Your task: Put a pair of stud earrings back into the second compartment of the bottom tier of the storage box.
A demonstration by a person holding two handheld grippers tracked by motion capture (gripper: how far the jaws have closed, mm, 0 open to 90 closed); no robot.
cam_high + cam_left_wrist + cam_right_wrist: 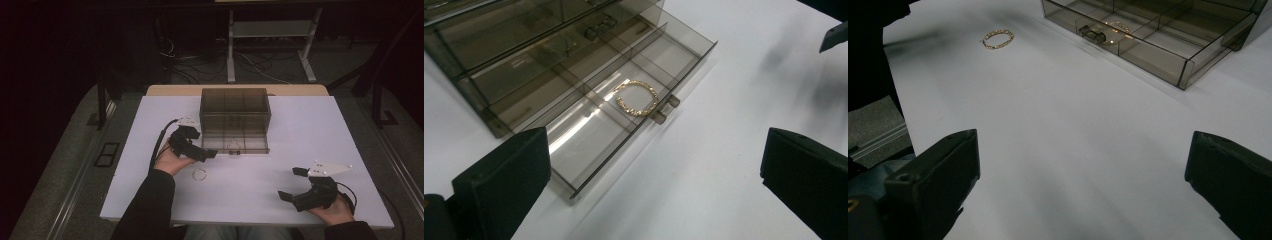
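Wide-spread and empty, the left gripper (pixel 649 180) faces a thin gold chain bracelet (pixel 637 97) mid-frame in the smoky plastic drawer (pixel 574 145). Probably light, limp, slippery; pinch one side of the loop.

white table top (pixel 300 125) | cables on floor (pixel 250 65) (beyond the table) | grey stand legs (pixel 231 50)
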